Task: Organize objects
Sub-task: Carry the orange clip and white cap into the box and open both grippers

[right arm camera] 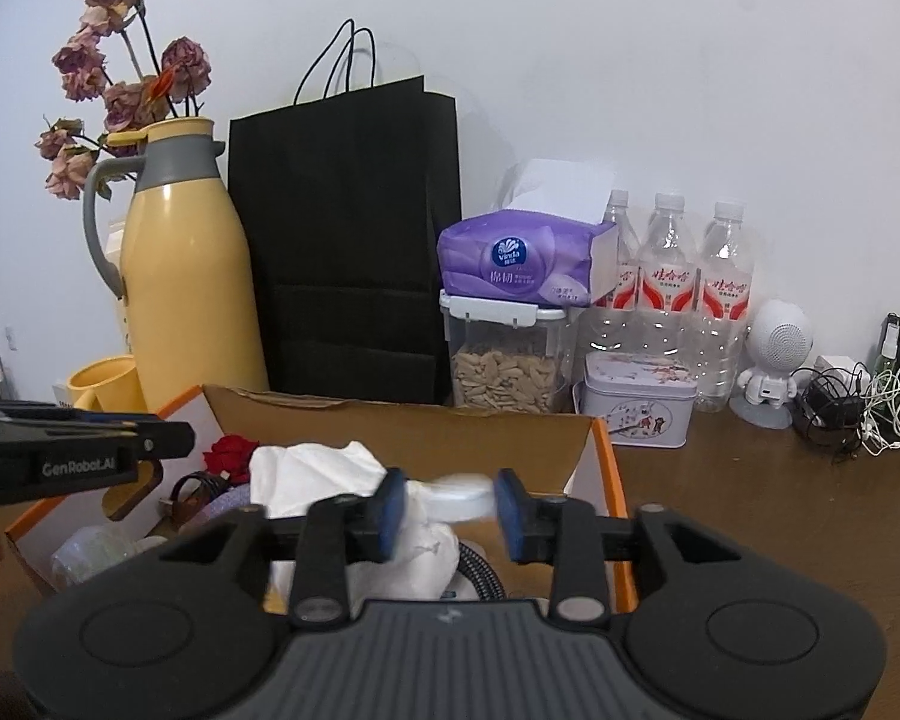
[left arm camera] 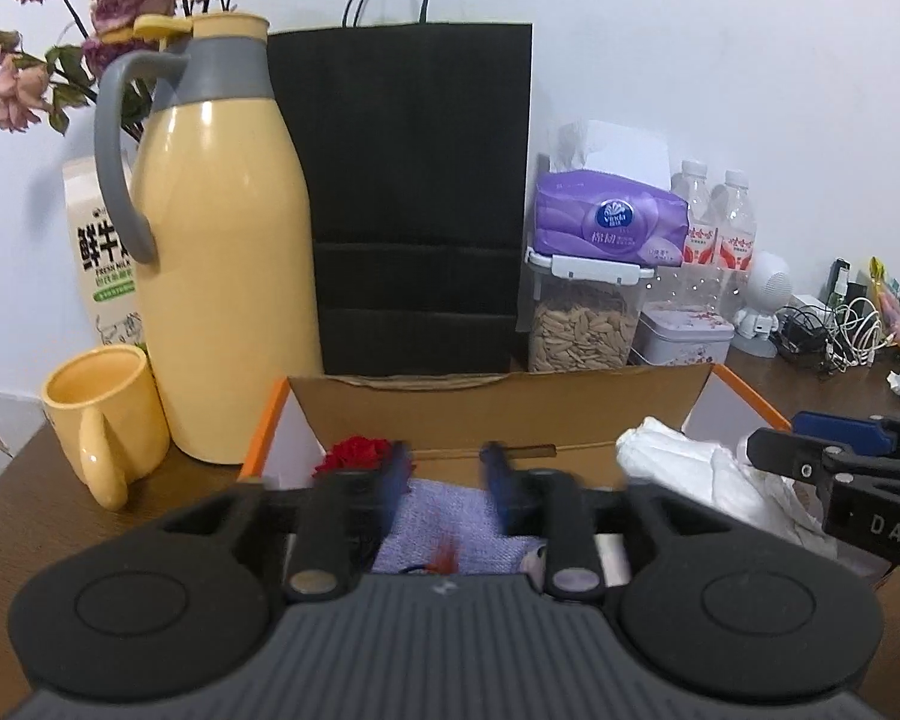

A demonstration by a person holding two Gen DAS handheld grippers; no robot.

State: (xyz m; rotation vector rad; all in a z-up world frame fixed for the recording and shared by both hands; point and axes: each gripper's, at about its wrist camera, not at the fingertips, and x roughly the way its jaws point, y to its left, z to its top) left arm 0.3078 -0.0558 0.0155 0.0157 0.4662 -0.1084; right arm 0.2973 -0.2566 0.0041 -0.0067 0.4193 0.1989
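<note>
Two handheld grippers hover over an open cardboard box (left arm camera: pixel 510 414) on a cluttered brown table (right arm camera: pixel 750 510), seemingly poised to sort its contents. The left gripper (left arm camera: pixel 444 480) has its fingers partly spread, gripping nothing, above a purple cloth (left arm camera: pixel 444 516). The right gripper (right arm camera: pixel 450 510) is likewise half open and empty, just above a white wad (right arm camera: pixel 312 474) of paper or cloth. A red flower (left arm camera: pixel 357 453) lies at the box's far left.

soft even indoor light, fisheye bending at dark corners, left gripper (left arm camera: pixel 444 474) fingertips motion-blurred.

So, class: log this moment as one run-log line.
left tongs: open, empty | right tongs: open, empty | both over cardboard box | white cloth inside
</note>
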